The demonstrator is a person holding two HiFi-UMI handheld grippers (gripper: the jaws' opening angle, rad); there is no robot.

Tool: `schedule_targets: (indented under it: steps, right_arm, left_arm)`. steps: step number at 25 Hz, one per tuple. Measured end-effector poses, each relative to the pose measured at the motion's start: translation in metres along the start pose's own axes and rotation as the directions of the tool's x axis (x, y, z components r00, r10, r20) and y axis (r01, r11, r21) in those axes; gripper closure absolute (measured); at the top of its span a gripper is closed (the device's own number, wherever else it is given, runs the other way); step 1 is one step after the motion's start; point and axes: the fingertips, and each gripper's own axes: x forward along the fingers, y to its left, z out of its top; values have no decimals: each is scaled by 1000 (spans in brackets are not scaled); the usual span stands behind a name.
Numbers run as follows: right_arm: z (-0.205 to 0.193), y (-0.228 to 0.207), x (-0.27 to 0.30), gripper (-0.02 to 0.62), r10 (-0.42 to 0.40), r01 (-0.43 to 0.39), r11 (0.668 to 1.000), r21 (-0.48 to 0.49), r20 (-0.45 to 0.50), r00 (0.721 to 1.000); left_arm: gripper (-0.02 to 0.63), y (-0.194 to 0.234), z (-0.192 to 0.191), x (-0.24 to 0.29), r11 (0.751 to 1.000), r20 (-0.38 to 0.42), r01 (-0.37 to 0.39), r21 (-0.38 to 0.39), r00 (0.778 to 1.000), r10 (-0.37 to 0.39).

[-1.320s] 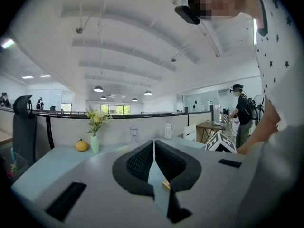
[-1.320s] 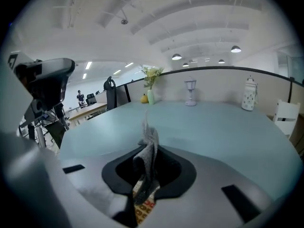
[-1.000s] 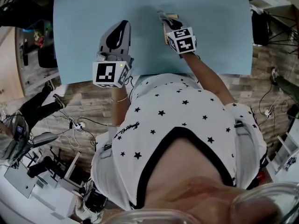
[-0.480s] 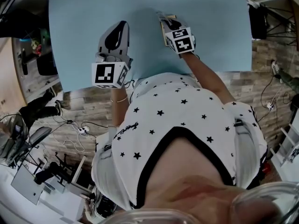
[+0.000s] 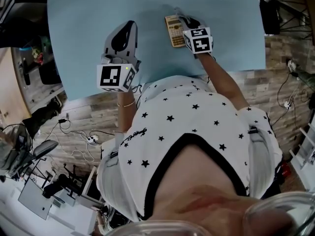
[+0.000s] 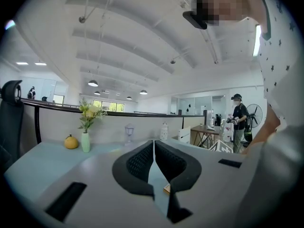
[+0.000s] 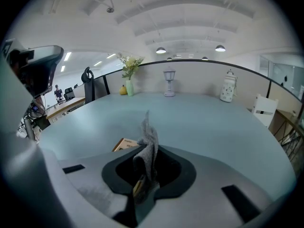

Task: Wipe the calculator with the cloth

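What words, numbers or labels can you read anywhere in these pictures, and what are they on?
Calculator: print near its top edge, too small and blurred to read.
Left tool and right tool: only black-and-white square marker patterns, no words.
Cloth: no print.
No other legible text.

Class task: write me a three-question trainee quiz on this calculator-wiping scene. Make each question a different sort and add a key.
1. True or false: the right gripper is shut on the grey cloth.
2. Fill in: the left gripper has its jaws ____, with nothing between them.
3. Where is the calculator? A. held in the left gripper. B. on the blue table, by the right gripper. C. wrapped in the cloth.
Key: 1 true; 2 together; 3 B.
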Motion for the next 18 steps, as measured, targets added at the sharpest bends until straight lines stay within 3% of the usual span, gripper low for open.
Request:
schedule_targets:
  steps: [5,12,18]
  right_arm:
    - [-10,-13,-7,551,-39,40,999,13,-16,999]
    - [-13,-14,-5,551,-44,44,999,9,-29,999]
    - [9,-8,-17,551,-40,38,999,29,54,998]
  left_arm:
    - [571,-5,0,5,1000,0,28,0,1000,-28]
    - [571,0,-4,4,1000,-10,10,3,1000,-10]
    - [571,4,-9,2,1000,-17,1,-11,1000,-1]
